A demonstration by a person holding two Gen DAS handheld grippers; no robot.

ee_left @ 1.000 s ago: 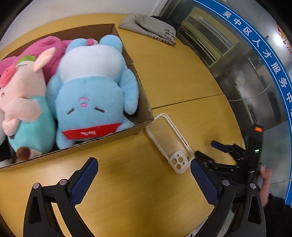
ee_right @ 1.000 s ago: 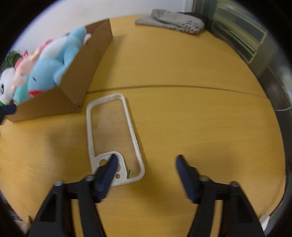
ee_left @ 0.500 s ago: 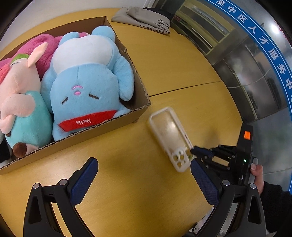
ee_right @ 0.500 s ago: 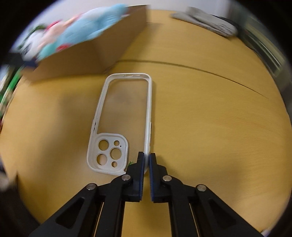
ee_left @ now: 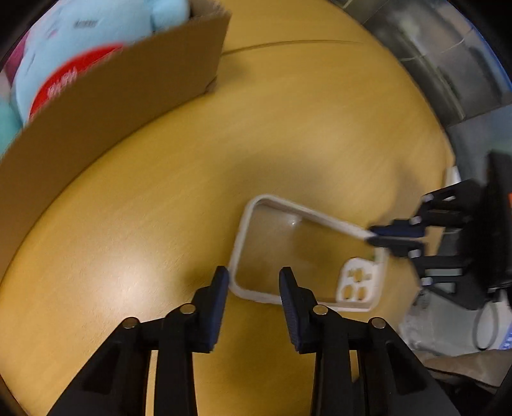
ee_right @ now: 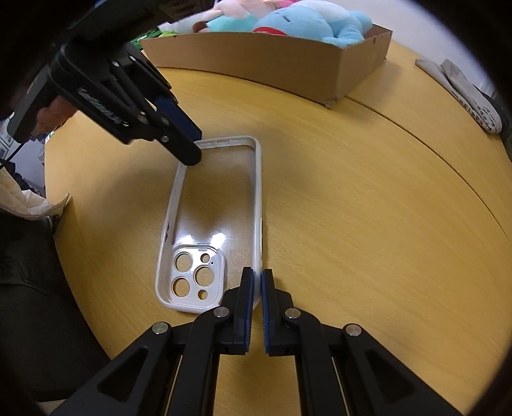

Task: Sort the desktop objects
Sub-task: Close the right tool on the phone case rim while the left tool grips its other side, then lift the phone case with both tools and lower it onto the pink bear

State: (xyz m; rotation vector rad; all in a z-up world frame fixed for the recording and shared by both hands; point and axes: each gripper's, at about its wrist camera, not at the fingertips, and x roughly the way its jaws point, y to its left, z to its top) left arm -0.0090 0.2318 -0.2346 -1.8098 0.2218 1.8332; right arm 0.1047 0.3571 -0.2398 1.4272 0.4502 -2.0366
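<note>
A clear phone case with a white rim [ee_right: 211, 220] is held just above the yellow table. My right gripper [ee_right: 257, 277] is shut on its rim near the camera-hole corner; it also shows in the left wrist view [ee_left: 372, 235]. My left gripper [ee_left: 254, 276] is partly open, its fingers astride the case's [ee_left: 307, 256] opposite end corner, not clamped. In the right wrist view the left gripper [ee_right: 188, 145] hangs over the case's far left corner.
A cardboard box [ee_right: 272, 68] with plush toys, among them a blue one [ee_right: 307, 22], stands at the back of the table; it also shows in the left wrist view [ee_left: 112, 105]. A folded grey cloth [ee_right: 464, 92] lies at the far right. The table edge runs along the left [ee_right: 60, 224].
My right gripper shut on the case's rim and lifted it. My left gripper dropped low toward the case's other end and narrowed its fingers around the corner.
</note>
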